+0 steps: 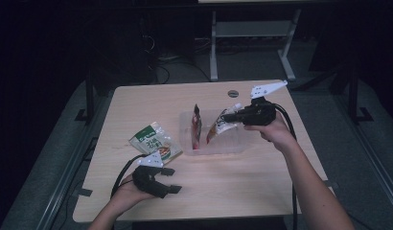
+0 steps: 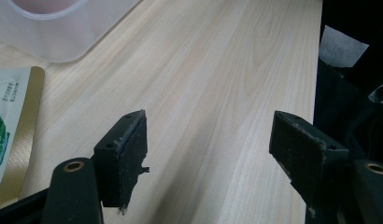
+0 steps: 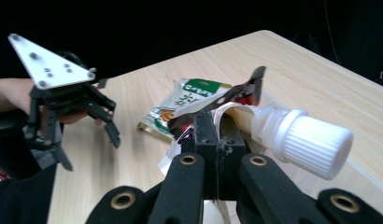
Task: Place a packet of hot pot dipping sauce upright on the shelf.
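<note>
High view, right gripper (image 1: 231,115): my jaws are clamped on the top edge of the spouted pouch (image 1: 219,125), right by its white cap, and the pouch hangs tilted over the tub.
High view, left gripper (image 1: 171,180): sits low over the near-left part of the table (image 1: 242,182), jaws apart, nothing between them.
High view, clear tub (image 1: 235,143): mid-table, see-through plastic. A dark red pouch (image 1: 196,125) stands on edge at its left side, and the spouted pouch's bottom dips into it.
High view, green packet (image 1: 155,142): flat on the wood just left of the tub, well apart from both my grippers' jaws. There's writing on it, too small for me to read.

Left gripper view, jaws: wide apart with bare wood between the pads.
Left gripper view, tub corner (image 2: 54,32): up in the top left, well ahead of the jaws.
Left gripper view, packet edge (image 2: 12,126): green and white with a gold border, off to the left of the left jaw, text unreadable.

Right gripper view, jaws: pressed together on the pouch's thin flap.
Right gripper view, pouch cap (image 3: 315,142): ribbed white screw cap sticking out just right of the jaws.
Right gripper view, packet (image 3: 185,105): behind the pouch on the table, green banner with white characters I can't make out.
Right gripper view, my other gripper (image 3: 87,135): off to the left, jaws spread.
</note>
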Tool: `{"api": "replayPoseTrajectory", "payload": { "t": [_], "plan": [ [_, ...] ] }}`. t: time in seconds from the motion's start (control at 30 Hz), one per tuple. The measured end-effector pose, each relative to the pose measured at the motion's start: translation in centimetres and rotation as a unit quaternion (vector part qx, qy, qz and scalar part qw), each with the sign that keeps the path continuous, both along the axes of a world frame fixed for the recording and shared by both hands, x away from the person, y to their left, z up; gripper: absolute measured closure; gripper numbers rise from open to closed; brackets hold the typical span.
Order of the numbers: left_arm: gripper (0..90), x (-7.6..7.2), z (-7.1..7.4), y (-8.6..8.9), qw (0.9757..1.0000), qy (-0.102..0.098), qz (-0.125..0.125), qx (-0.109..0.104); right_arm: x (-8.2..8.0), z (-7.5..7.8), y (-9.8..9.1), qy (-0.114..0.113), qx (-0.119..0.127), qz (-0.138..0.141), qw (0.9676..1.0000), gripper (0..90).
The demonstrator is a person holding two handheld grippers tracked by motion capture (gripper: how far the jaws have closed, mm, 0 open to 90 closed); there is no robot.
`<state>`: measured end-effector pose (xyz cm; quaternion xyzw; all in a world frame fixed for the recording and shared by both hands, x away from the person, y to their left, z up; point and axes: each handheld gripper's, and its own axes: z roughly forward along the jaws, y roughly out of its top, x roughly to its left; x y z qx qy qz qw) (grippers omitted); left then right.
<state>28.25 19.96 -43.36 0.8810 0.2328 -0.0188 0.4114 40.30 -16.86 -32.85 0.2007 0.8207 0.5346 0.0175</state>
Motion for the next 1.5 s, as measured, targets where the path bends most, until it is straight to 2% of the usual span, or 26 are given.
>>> {"api": "replayPoseTrajectory", "payload": {
  "t": [0.13, 0.4, 0.67, 1.07, 1.23, 1.27, 1.5],
  "plan": [
    [27.5, 0.0, 0.0, 0.0, 1.0, 0.0, -0.001, 0.0, 1.4, 0.1, 0.2, 0.0, -0.016, -0.006, 0.9998, 89.5],
    [27.5, 0.1, 0.0, 0.0, 1.0, 0.001, -0.001, 0.0, 3.1, 0.2, 0.3, -0.001, -0.03, -0.013, 0.9995, 89.4],
    [27.5, 0.1, -0.1, 0.1, 1.0, 0.002, 0.001, -0.004, 4.1, -0.1, 0.7, 0.004, -0.021, 0.0, 0.9998, 89.5],
    [27.5, 0.1, -0.1, 0.1, 1.0, 0.004, -0.001, -0.002, 4.5, -1.4, 0.0, 0.024, -0.024, 0.007, 0.9994, 89.4],
    [27.5, 0.1, -0.1, 0.1, 1.0, 0.005, -0.001, -0.002, 4.4, -1.4, -0.6, 0.027, -0.035, 0.01, 0.999, 89.3],
    [27.5, 0.1, -0.1, 0.1, 1.0, 0.005, -0.001, -0.002, 4.3, -1.4, -0.7, 0.033, -0.041, 0.006, 0.9986, 89.3],
    [27.5, 0.1, -0.1, 0.1, 1.0, 0.006, -0.002, -0.002, 4.3, -1.6, -0.8, 0.032, -0.056, 0.01, 0.9978, 89.3]
  ]
}}
